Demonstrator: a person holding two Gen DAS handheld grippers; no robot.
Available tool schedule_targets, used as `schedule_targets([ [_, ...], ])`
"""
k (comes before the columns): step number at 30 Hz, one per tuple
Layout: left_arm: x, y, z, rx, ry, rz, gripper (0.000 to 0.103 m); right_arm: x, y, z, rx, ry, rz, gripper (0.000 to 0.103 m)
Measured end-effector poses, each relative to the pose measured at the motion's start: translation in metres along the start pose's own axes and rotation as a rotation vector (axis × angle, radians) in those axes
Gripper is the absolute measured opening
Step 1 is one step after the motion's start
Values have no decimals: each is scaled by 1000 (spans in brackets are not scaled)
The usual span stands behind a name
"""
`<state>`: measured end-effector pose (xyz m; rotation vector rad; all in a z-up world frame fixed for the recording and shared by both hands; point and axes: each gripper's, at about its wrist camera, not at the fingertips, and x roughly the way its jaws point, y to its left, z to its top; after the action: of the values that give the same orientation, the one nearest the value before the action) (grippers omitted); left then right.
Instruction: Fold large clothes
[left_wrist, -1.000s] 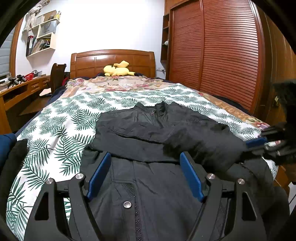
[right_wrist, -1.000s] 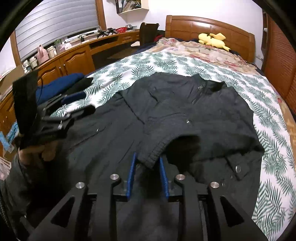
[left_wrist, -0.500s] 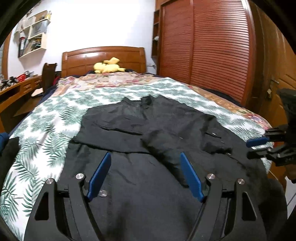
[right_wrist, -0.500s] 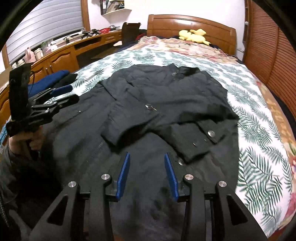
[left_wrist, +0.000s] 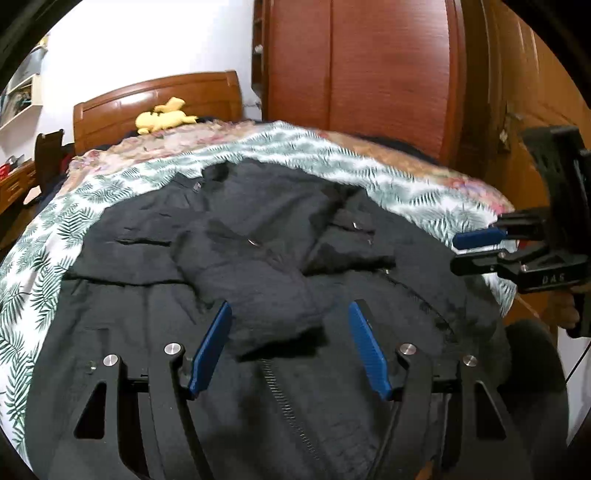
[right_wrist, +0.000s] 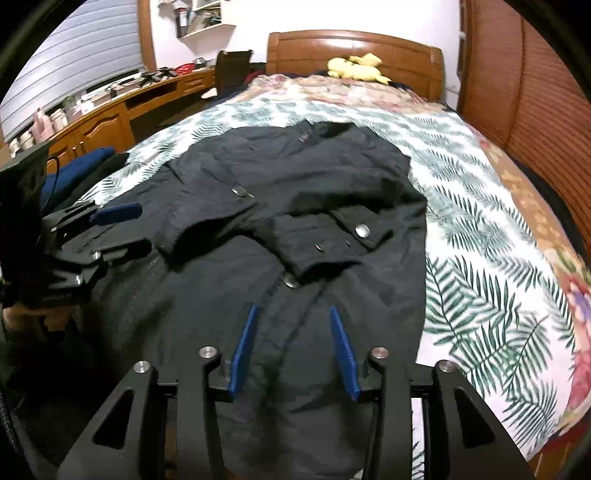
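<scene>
With both sleeves crossed over its chest: left gripper (left_wrist: 290, 343) at nine o'clock, jaws just narrowing yet unclenched, grasping nothing; black jacket (right_wrist: 295, 221) flat mid-bed (right_wrist: 491, 229); right gripper (right_wrist: 293, 345) at three o'clock, jaws just widening, released, empty.

Home bedroom, bed (right_wrist: 480, 229) (leaf-print cover), wooden wardrobe (left_wrist: 369, 74), desk (right_wrist: 110, 122)

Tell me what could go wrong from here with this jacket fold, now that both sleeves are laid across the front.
1. The two sleeve cuffs lie loosely crossed on the black jacket; lifting the hem could slide them out of place.
2. Both the left gripper and right gripper are open over smooth fabric, so a pinch may catch one layer only.
3. The jacket's lower part hangs toward the bed's near edge and could drag off.
</scene>
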<state>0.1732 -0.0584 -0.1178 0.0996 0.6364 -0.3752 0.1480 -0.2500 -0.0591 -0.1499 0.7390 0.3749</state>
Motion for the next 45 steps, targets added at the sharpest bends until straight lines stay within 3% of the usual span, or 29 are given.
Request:
schedule_targets([
  [6, 21, -12, 0, 44, 85, 50, 64, 9, -4, -5, -3, 10, 11, 44],
  [12, 37, -5, 3, 72, 138, 151, 62, 15, -11, -4, -26, -33, 19, 45],
  [14, 38, -2, 2, 85, 150, 172, 56, 24, -12, 1, -22, -51, 27, 45],
  [19, 30, 15, -1, 69, 137, 201, 27, 56, -8, 17, 16, -90, 65, 45],
  [21, 21, 27, -1, 22, 113, 227, 24, 68, -7, 20, 23, -102, 78, 45],
  [30, -9, 83, -10, -149, 87, 308, 24, 96, 7, 23, 6, -104, 104, 45],
  [44, -49, 97, -36, -181, 67, 361, 24, 124, 19, 35, -19, -72, 52, 45],
  [45, -52, 100, -37, -183, 67, 361, 28, 121, 22, 35, -19, -73, 48, 45],
])
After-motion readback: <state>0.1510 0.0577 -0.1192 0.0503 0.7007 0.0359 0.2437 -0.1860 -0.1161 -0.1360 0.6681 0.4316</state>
